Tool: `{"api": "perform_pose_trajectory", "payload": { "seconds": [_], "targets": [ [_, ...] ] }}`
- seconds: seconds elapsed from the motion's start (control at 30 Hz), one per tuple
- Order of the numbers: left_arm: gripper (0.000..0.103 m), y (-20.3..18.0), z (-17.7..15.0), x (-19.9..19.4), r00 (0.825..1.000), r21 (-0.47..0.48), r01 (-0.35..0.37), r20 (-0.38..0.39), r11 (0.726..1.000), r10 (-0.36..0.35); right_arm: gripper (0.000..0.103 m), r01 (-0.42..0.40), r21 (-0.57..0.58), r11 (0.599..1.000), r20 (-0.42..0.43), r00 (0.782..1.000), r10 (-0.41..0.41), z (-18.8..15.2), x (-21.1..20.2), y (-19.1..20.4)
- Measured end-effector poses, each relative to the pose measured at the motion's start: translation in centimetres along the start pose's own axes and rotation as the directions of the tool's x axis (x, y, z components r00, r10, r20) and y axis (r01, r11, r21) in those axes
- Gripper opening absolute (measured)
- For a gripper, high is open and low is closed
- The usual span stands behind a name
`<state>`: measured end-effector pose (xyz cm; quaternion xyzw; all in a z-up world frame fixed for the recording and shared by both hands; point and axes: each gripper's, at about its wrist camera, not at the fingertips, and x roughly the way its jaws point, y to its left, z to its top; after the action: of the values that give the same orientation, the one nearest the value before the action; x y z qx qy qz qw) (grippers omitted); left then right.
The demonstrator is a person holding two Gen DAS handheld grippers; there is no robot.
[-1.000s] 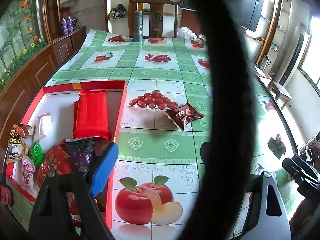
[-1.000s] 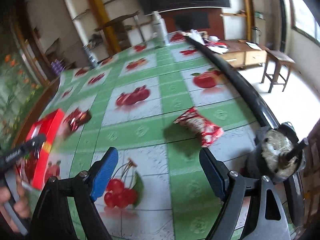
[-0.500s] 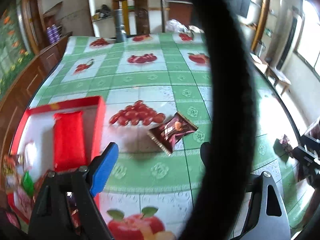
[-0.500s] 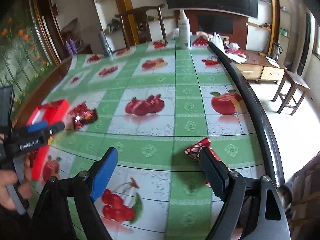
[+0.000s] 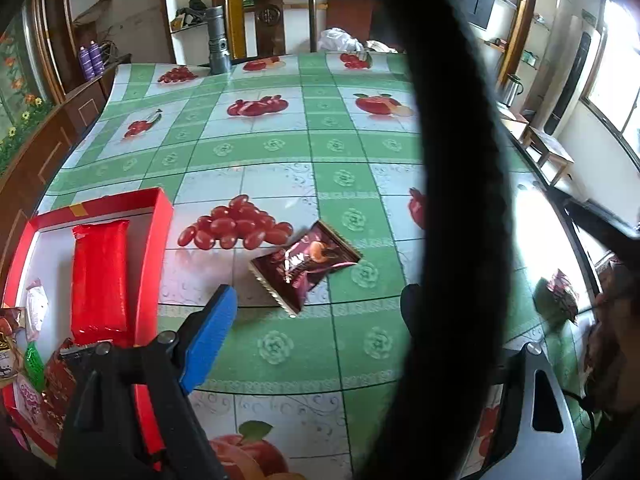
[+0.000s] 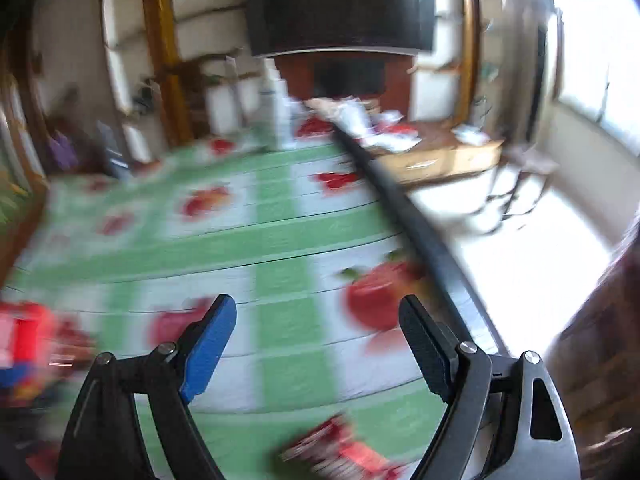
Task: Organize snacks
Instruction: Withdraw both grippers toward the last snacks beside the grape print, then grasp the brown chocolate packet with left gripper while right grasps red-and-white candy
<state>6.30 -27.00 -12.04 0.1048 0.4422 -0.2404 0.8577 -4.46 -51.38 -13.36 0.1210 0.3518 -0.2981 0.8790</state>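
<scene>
Left wrist view shows me a table point(image 5: 280, 160) with a green and white cloth that has fruit pictures on it. A thick black band point(image 5: 460, 160) curves right across this picture and hides one finger of my left claw point(image 5: 316, 304). The blue finger and the dark tip I can see stand wide apart, with nothing held. Just ahead of them lies a dark red snack bag point(image 5: 306, 266), flat on the cloth, beside the printed red fruits. At the table's left edge sits a red box point(image 5: 162, 240). A long red pack point(image 5: 100, 276) lies inside it, and small snacks point(image 5: 32, 360) crowd its near corner. I cannot read their labels. A grey metal flask point(image 5: 218, 48) stands at the far edge, by a wooden chair point(image 5: 268, 12).

Right wrist view is blurry. My right claw point(image 6: 316, 344) is wide and empty. A red snack pack point(image 6: 340, 452) lies on the cloth just below its fingers, near the table's right edge.
</scene>
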Motion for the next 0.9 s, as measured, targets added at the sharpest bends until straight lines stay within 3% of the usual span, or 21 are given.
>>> {"api": "perform_pose_trajectory", "payload": {
  "seconds": [0.13, 0.4, 0.67, 0.9],
  "targets": [
    [0.084, 0.0, 0.0, -0.3, 1.000, -0.004, 0.013, 0.004, 1.000, -0.013, 0.084, 0.030, 0.080, 0.996, -0.052, 0.998, -0.026, -2.1, -0.1, -2.4],
    [0.084, 0.6, -0.2, -1.1, 0.999, 0.005, 0.020, 0.025, 1.000, -0.020, 0.084, 0.056, 0.061, 0.997, -0.045, 0.998, -0.053, -7.2, -4.2, -3.4],
    [0.084, 1.0, 0.6, 0.6, 1.000, 0.039, 0.015, 0.009, 0.999, -0.015, 0.084, -0.122, -0.043, 0.992, -0.086, 0.989, 0.118, -6.2, -4.9, -0.6],
    [0.084, 0.5, 1.3, 2.9, 1.000, 0.041, -0.003, -0.028, 0.999, 0.004, 0.084, -0.162, -0.130, 0.978, -0.213, 0.968, 0.132, -5.3, -1.1, 0.5]
  ]
}}
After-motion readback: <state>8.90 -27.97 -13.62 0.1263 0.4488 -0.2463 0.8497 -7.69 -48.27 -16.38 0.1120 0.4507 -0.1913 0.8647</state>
